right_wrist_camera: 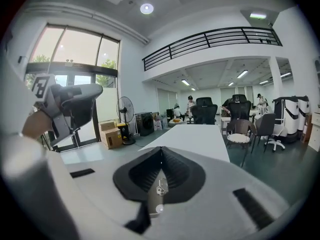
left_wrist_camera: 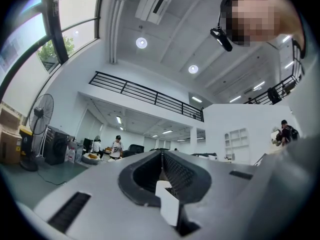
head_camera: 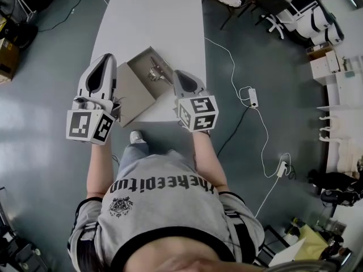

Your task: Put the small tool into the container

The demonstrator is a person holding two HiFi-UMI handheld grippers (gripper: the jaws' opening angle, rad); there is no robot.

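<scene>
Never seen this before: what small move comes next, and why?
Probably just draw both grippers back: the tool already seems to lie in the container, and the left gripper and right gripper are shut and empty.

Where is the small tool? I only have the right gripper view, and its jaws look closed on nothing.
Observer: The head view shows the metal tool lying inside the open box, at the white table's near end.
Operator: Is the left hand-held gripper carrying anything?
Observer: No, its own view shows its jaws together, nothing between them.
Operator: Where's my right hand-held gripper relative to the box?
Observer: From above, its tip sits at the box's right side, beside the tool.
</scene>
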